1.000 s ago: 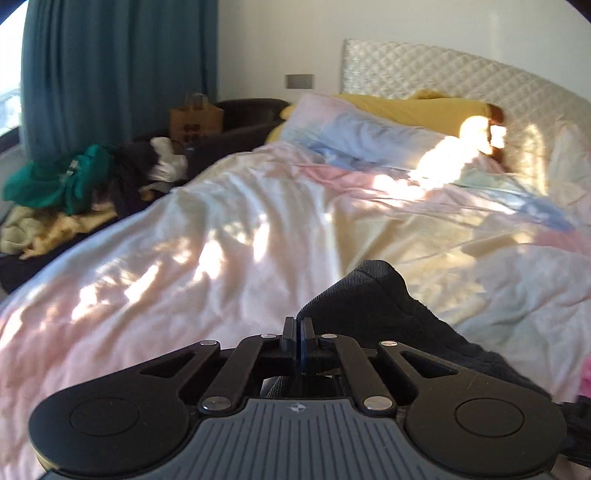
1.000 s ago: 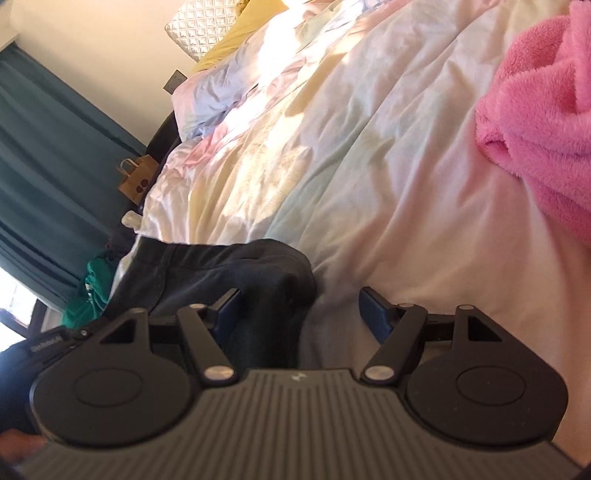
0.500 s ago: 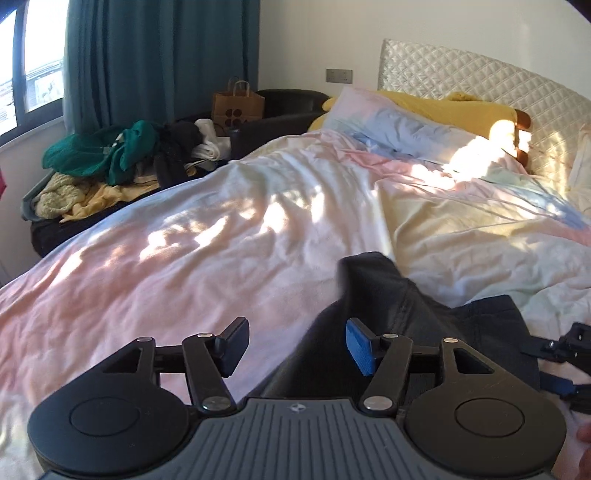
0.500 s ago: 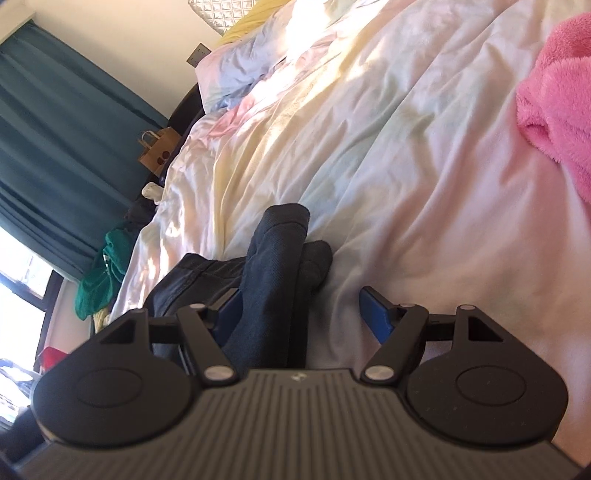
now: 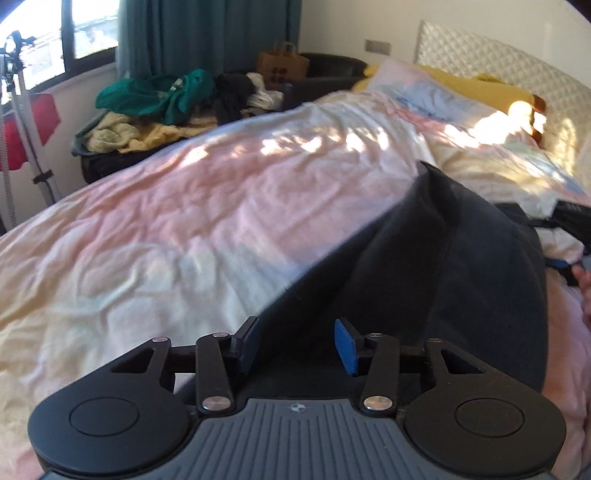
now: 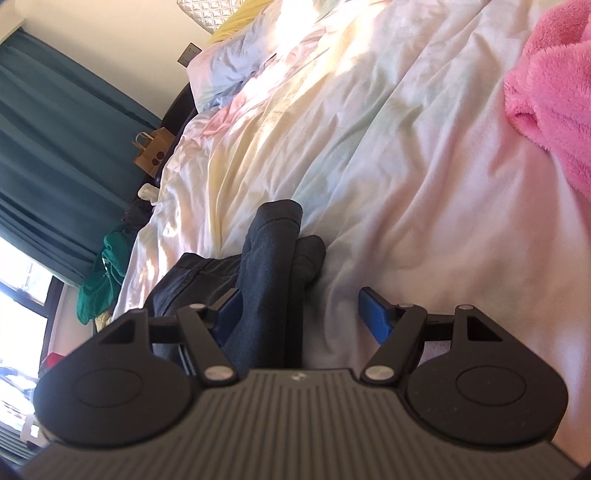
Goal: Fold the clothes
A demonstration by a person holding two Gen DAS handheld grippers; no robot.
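The dark navy fabric garment (image 5: 436, 280) lay on the bed, on top of the pale pastel-tinted crumpled duvet (image 5: 177, 229). In the right wrist view the dark navy fabric garment (image 6: 269, 273) showed a long folded strip running away from the camera, with a rounded end resting on the duvet (image 6: 424, 192) and more bunched cloth to its left.

The left tool (image 5: 296, 341) was over the near edge of the garment. Its jaws were closing, with dark cloth visible between the blue pads (image 5: 346, 345), but the pads did not press on it; the tool was released. The right tool (image 6: 299, 315) stood wide apart, also released. The folded strip passed just inside its left pad (image 6: 229, 308), while the right pad was over bare duvet; contact between the left pad and the cloth could not be determined.

At the right edge of the left wrist view, part of the other tool and part of a hand (image 5: 583, 280) were visible beside the garment.

A fluffy pink blanket (image 6: 550, 77) lay well apart on the bed. Beyond the bed stood a pile of green, yellow and black clothes (image 5: 162, 99), a brown paper bag with handles (image 5: 282, 62), teal curtains (image 5: 207, 33) and a quilted white headboard (image 5: 491, 59).
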